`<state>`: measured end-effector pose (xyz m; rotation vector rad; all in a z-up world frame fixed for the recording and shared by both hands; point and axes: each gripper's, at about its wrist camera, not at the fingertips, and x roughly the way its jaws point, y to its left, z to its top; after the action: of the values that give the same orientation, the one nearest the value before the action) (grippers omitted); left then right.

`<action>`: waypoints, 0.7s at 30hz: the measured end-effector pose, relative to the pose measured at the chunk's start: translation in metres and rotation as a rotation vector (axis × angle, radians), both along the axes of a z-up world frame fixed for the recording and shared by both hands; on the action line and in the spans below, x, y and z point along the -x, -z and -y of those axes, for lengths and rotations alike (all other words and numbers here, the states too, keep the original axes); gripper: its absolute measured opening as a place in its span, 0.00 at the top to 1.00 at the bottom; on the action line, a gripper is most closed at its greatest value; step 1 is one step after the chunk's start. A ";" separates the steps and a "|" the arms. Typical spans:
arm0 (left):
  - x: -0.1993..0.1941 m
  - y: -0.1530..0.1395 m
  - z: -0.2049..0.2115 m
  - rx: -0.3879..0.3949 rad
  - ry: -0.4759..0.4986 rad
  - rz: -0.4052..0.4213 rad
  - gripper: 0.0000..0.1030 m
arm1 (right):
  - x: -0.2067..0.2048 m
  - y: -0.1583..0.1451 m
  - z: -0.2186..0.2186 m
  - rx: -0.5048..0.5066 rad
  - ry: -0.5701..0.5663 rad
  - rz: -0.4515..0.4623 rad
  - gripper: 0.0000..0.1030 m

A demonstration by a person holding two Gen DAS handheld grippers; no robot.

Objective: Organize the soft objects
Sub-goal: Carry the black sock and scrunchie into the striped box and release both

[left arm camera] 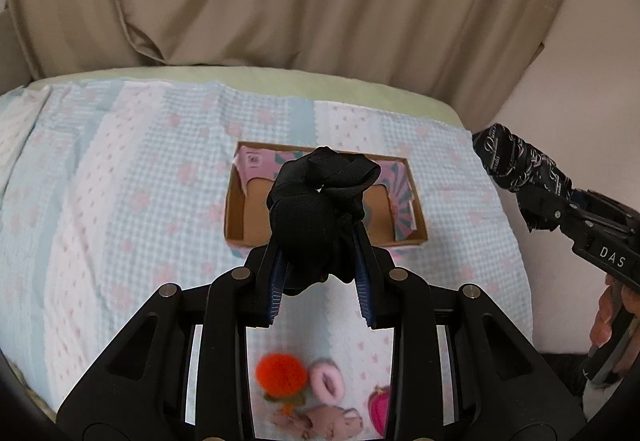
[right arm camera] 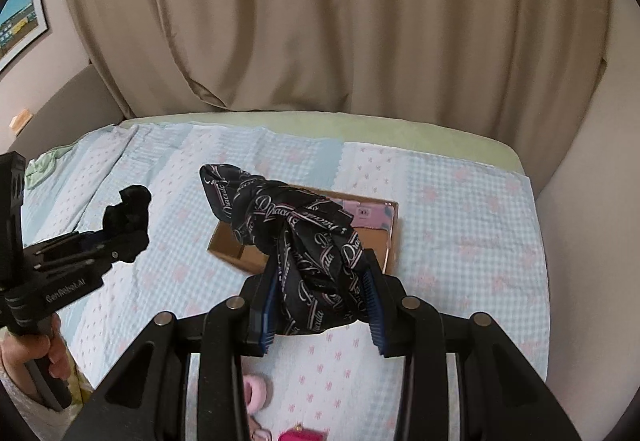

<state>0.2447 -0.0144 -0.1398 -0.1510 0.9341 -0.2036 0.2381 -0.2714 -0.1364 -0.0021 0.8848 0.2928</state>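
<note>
Black fabric bundle (left arm camera: 320, 209) is clamped between the fingers of the left gripper (left arm camera: 322, 277), and a black scarf with script lettering (right arm camera: 304, 241) is clamped in the right gripper (right arm camera: 320, 301); both items are held in the air above the bed (left arm camera: 120, 181). The open cardboard box (left arm camera: 240, 217) sits on the bedspread near the middle of the bed, toward its far edge. In the left wrist view the box lies straight ahead of the gripper and below the bundle, with its long axis running across the line of the fingers. In the right wrist view the same box (right arm camera: 390, 237) also lies ahead and below, turned slightly so that one corner points toward the near left. The left gripper appears better centred on the box and is judged the nearer of the two. The bundle stands roughly upright along the finger axis; the scarf extends up and to the left of its grip, tip toward the far left corner of the bed. Orange pompom (left arm camera: 280, 369), pink ring (left arm camera: 328, 381) and other small plush items rest on the bed near its near edge, below the grippers.
</note>
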 end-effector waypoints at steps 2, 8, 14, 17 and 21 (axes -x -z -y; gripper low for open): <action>-0.021 0.007 -0.001 0.002 0.009 -0.017 0.74 | -0.020 0.006 -0.007 0.010 -0.006 -0.019 0.67; -0.090 0.052 -0.002 0.008 0.031 -0.104 0.74 | -0.087 0.043 -0.035 0.037 -0.036 -0.095 0.67; -0.148 0.113 -0.003 0.006 0.037 -0.208 0.74 | -0.141 0.098 -0.062 0.053 -0.078 -0.195 0.67; -0.169 0.143 -0.004 -0.003 0.043 -0.262 0.74 | -0.163 0.125 -0.070 0.062 -0.099 -0.242 0.67; -0.192 0.179 -0.005 0.005 0.040 -0.330 0.74 | -0.188 0.159 -0.083 0.060 -0.119 -0.306 0.67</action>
<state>0.4363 -0.0098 -0.3189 -0.1739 1.2661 -0.2215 0.4259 -0.1880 -0.2953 -0.0679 1.1998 0.3842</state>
